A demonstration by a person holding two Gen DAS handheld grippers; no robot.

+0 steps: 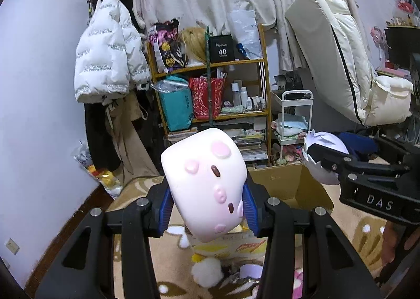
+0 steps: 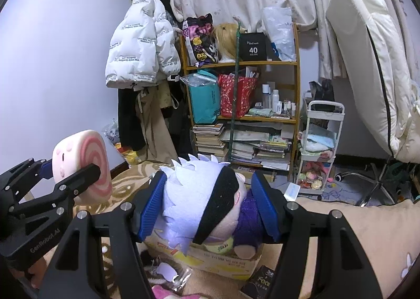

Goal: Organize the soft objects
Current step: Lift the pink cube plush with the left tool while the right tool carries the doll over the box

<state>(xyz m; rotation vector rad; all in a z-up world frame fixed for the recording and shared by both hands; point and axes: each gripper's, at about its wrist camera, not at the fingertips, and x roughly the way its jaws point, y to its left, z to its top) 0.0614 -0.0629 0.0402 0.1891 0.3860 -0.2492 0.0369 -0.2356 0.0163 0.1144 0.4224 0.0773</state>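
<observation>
My left gripper is shut on a white roll-cake plush with pink spots and a small face, held up above an open cardboard box. The same plush, with its pink swirl end, shows at the left of the right wrist view. My right gripper is shut on a doll with spiky white hair, a black blindfold and purple clothes, held over the box. That doll and the right gripper show at the right of the left wrist view.
A wooden shelf with bags, books and bottles stands against the curtain behind. A white jacket hangs at the left. A white cart and a leaning mattress are at the right. Small items lie on the patterned rug.
</observation>
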